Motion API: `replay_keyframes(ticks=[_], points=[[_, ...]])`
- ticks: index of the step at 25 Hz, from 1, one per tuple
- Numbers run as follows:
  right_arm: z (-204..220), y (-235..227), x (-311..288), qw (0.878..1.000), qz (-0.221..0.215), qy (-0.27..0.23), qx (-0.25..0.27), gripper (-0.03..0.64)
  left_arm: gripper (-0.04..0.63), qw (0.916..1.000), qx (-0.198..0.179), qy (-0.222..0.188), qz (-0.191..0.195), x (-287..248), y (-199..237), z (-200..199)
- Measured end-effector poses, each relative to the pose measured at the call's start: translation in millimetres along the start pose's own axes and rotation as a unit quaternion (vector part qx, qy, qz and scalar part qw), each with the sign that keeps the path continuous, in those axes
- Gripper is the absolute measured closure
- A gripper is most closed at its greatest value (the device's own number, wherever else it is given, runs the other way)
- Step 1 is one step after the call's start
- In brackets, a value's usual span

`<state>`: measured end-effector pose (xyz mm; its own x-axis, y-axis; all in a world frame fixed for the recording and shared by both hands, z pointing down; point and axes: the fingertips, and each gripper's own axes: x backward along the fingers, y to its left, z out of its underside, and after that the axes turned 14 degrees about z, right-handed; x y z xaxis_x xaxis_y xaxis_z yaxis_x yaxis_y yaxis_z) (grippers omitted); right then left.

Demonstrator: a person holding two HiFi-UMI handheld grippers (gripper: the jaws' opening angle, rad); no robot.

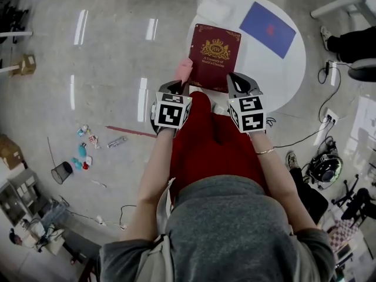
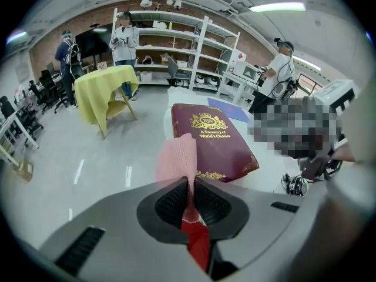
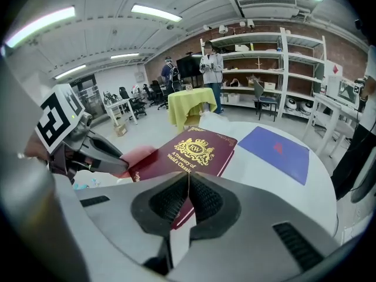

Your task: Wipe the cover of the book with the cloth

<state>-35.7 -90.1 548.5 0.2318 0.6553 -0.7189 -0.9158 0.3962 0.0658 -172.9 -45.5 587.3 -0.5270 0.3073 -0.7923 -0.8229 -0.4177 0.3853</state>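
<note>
book [image 1: 214, 54]: maroon, gold crest and lettering
cloth [image 1: 183, 70]: pale pink
sheet [image 1: 267, 28]: blue, small red mark
table [image 1: 291, 69]: white
tablecloth [image 2: 108, 81]: yellow

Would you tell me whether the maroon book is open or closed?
Closed: the book shows its whole front cover, gold crest up, no pages spread, its near edge clamped in the right gripper.

book [image 2: 211, 145] — "RW", "A Treasury of World's Classics"

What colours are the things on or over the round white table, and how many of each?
Dark red: 1, the book
Pink: 1, the cloth
Blue: 1, the flat blue item
White: 1, the crumpled white bundle
Total: 4
</note>
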Motion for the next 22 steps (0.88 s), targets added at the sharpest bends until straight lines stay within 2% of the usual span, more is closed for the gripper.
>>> replay_keyframes(ticks=[10, 22], points=[[14.9, -6.6, 31.6, 1.0, -0.005, -0.016, 0.003, 0.588, 0.561, 0.9997, 0.012, -0.022, 0.0, 16.0, -39.9, 12.8], [11.9, -34.4, 62.1, 0.998, 0.018, -0.046, -0.025, 0.588, 0.561, 0.9968, -0.006, -0.071, 0.038, 20.7, -89.5, -20.0]])
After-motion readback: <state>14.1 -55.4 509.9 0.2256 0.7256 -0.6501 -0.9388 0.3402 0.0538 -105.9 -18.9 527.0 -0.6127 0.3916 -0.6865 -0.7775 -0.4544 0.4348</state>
